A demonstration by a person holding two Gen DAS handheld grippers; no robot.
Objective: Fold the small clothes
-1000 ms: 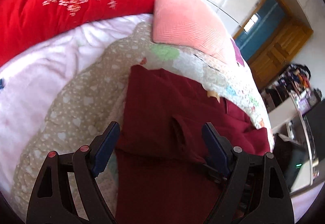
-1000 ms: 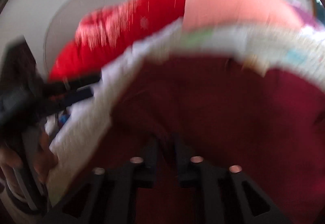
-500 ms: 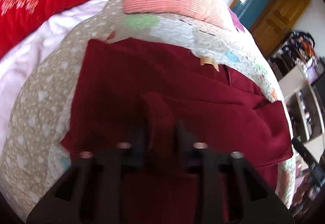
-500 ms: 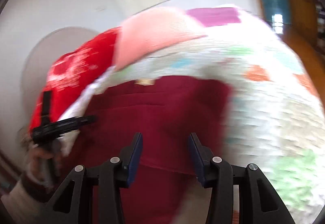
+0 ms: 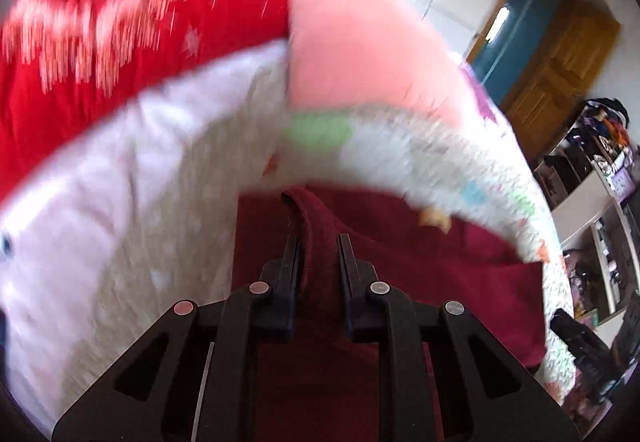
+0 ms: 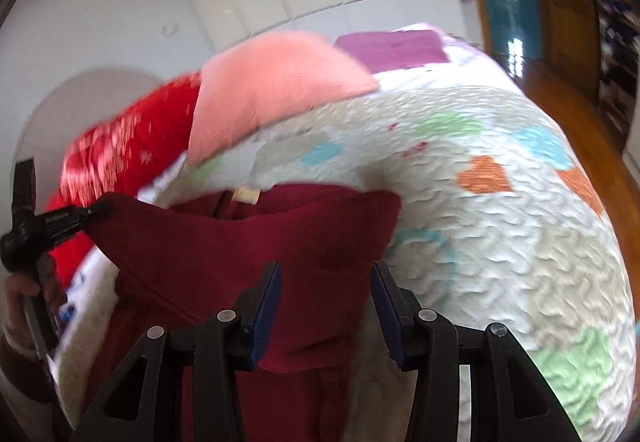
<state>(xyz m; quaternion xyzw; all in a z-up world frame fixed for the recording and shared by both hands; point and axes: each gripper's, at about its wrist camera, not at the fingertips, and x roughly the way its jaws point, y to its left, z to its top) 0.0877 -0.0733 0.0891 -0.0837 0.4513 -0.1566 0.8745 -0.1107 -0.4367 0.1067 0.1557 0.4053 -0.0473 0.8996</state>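
One maroon garment (image 6: 248, 242), one pink pillow (image 6: 272, 81), two tongs.

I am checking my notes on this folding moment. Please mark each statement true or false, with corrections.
1. The left gripper is shut on a fold of the dark red garment. True.
2. The right gripper also clamps the garment. False: its fingers stand apart, pressing nothing.
3. A pink pillow lies on the quilt. True.
4. The garment is blue. False: dark red.
5. A wooden door shows behind the bed. True.
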